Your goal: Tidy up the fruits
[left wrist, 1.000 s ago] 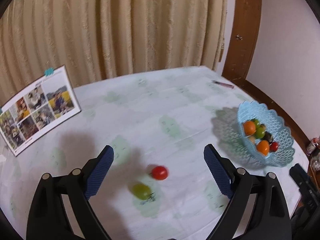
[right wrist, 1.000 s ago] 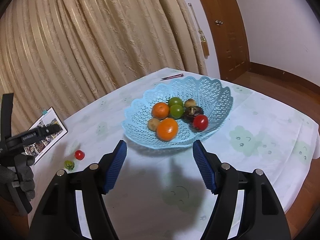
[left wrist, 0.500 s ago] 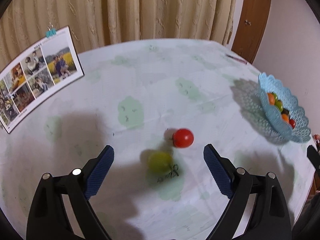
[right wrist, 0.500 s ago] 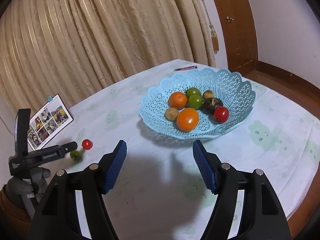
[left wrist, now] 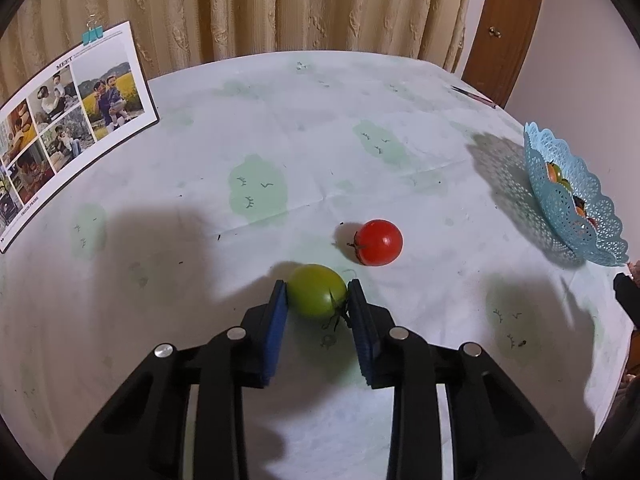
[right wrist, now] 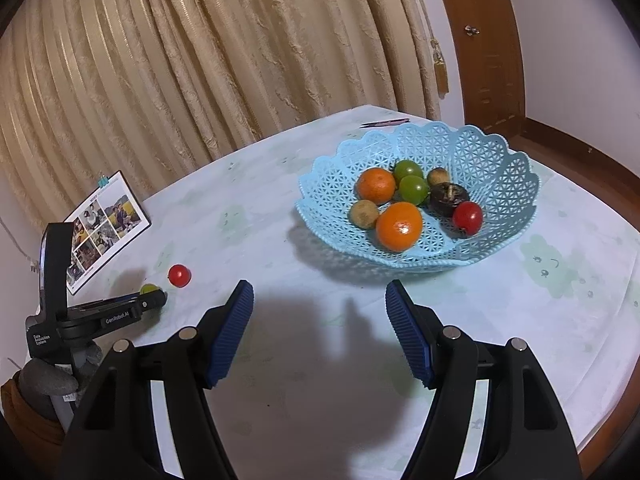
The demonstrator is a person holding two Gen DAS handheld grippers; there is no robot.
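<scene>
the left gripper [left wrist: 318,294] has its blue ribbed pads closed against both sides of a green tomato [left wrist: 317,291] resting on the pale tablecloth [left wrist: 280,128]. the tomato is small, smooth and probably light, with skin that would bruise under a hard squeeze; holding it across its widest part, clear of the stem, looks safest. a red tomato [left wrist: 379,242] lies just beside the green tomato. the blue lattice fruit basket [left wrist: 576,204] stands well apart from it, already holding oranges and other fruit. the right gripper [right wrist: 319,312] hangs open and empty near the basket. a photo calendar [left wrist: 68,120] reads "meet". the left gripper's body reads "genrobot.ai" and "data acquisition system".
</scene>
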